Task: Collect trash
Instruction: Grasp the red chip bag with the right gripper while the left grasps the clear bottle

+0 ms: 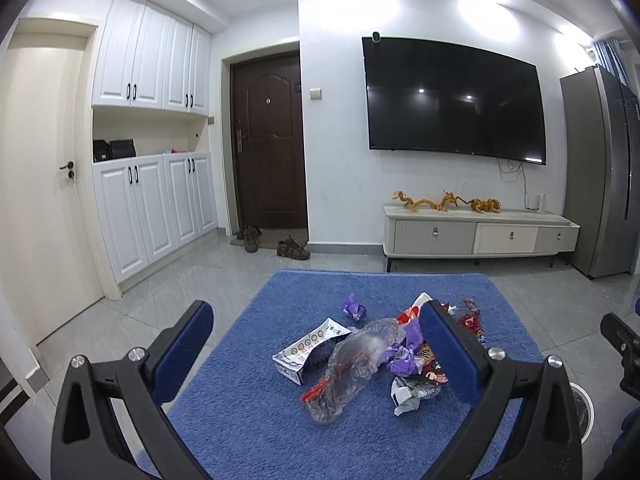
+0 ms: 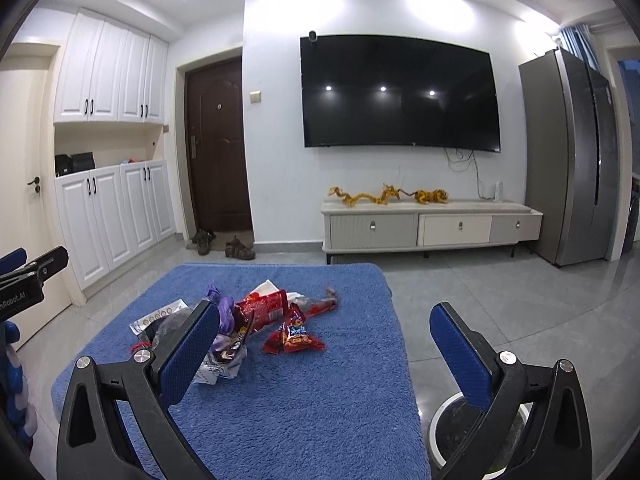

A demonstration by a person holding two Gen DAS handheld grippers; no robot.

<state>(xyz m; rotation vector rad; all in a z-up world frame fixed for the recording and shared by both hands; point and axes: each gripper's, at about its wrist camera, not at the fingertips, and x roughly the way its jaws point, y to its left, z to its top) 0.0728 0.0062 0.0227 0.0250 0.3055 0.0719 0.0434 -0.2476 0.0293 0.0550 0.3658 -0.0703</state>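
Observation:
A heap of trash lies on a blue towel-covered table: a crumpled clear plastic bag, a white foil packet, purple wrappers and red snack wrappers. My left gripper is open and empty, held above the near side of the heap. My right gripper is open and empty, above the table's right part, with the red wrappers between its blue fingers. A round bin stands on the floor by the table's right edge.
Grey tiled floor surrounds the table. A TV cabinet with a wall TV stands ahead, a fridge at right, white cupboards and a dark door at left. Shoes lie by the door.

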